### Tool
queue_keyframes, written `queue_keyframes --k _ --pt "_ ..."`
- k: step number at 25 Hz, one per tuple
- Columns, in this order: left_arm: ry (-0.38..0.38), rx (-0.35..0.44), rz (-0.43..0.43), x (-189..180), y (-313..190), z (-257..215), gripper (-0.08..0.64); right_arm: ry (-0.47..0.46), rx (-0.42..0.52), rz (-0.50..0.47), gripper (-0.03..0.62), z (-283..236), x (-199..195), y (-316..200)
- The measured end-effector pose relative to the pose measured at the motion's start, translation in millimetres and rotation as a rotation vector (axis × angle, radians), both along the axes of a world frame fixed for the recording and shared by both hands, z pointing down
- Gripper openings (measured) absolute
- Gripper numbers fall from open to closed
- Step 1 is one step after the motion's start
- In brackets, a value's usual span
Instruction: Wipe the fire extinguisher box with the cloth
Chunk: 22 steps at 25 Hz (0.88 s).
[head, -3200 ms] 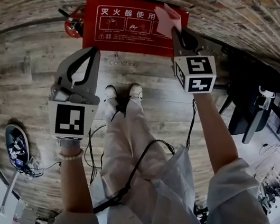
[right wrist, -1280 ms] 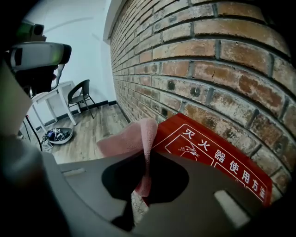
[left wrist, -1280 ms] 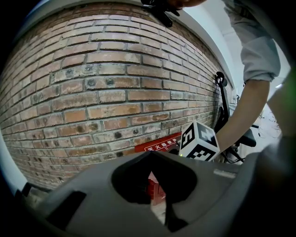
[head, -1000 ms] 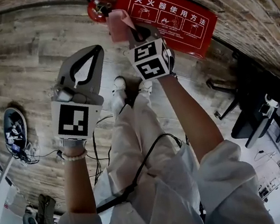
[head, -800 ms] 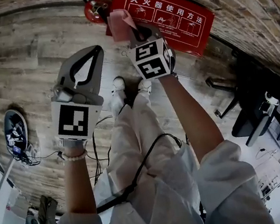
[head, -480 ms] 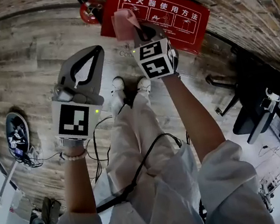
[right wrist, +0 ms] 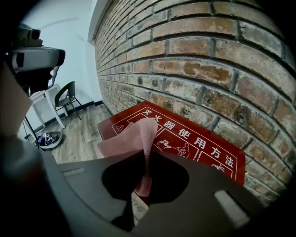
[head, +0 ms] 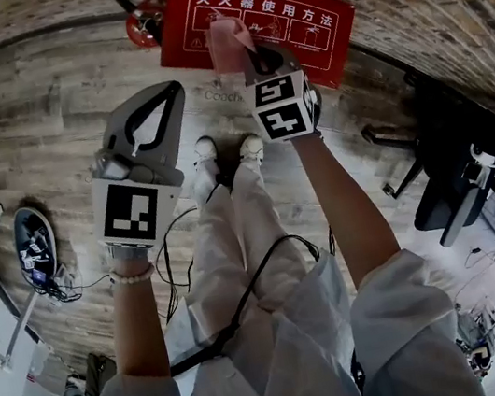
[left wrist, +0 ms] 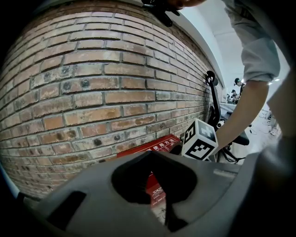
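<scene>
1. Now the pink cloth [right wrist: 132, 136] is pinched between the closed right tongs [head: 237, 44], fanned out beyond their tips over the red fire extinguisher box [head: 298, 30].
2. The box's long axis is laid along the brick wall [right wrist: 208, 46].
3. The left tongs [head: 168, 91] are held closed, empty, apart from the box.

The right gripper [head: 242, 44] is holding a pink cloth [head: 221, 36] over the left half of the red fire extinguisher box [head: 296, 15]. The left gripper [head: 173, 88] is hovering apart from the box, off its lower left corner. A fire extinguisher [head: 140, 27] is sitting just beside the box's left edge, and the person's shoes [head: 248, 148] are standing near its lower edge.
</scene>
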State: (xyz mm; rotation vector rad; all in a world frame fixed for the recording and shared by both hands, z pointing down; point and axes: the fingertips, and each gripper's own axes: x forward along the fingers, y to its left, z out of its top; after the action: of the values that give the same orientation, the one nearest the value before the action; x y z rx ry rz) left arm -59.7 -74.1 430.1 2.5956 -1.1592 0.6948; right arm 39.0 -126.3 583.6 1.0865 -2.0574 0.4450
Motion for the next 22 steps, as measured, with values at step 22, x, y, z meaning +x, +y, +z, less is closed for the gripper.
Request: queue_keyframes --k 22 --pt "-0.001 -0.001 0.078 59.3 11.1 -2.0 -0.011 0.014 0.006 0.159 0.02 -0.3 103.6 19.9"
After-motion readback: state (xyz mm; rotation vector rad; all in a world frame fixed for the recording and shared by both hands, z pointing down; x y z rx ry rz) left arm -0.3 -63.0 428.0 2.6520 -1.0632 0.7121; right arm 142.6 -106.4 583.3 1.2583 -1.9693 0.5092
